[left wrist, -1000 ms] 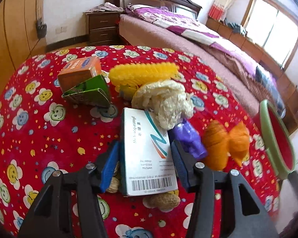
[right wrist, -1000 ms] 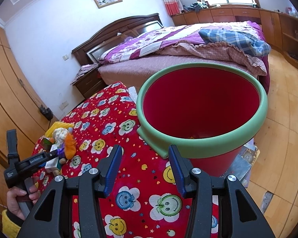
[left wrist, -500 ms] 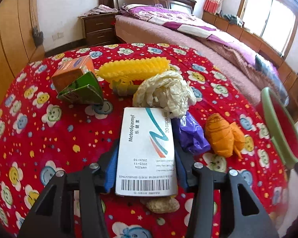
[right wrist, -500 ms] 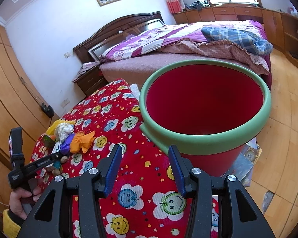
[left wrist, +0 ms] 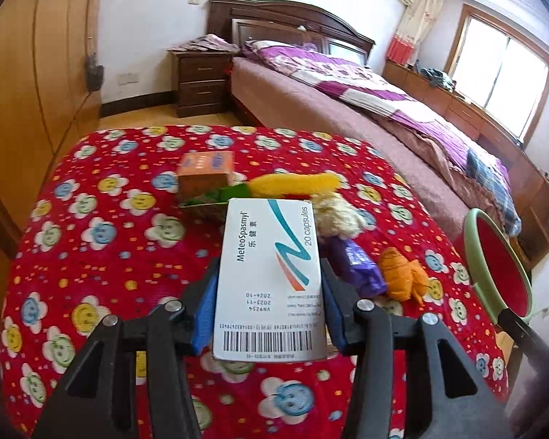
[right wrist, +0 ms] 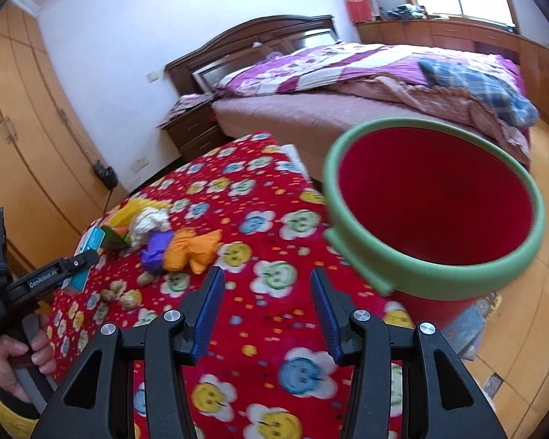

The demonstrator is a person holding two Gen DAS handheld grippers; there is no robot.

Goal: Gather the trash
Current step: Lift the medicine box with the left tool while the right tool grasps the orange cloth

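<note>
Above bench: left gripper (left wrist: 269,294), jaws clamped on medicine box (left wrist: 271,278)
Right gripper (right wrist: 265,309): jaws half open, nothing between
Bin (right wrist: 413,274): beside bench (right wrist: 238,226)

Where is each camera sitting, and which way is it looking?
Left wrist: sits on the left gripper, looking along its fingers across the red tablecloth toward the bed; its jaws grip a white medicine box.
Right wrist: sits on the right gripper, jaws open and empty, looking over the table at the red bin; the person's left hand shows at the left edge.
Both views share the trash pile, the bin and the bed.
</note>
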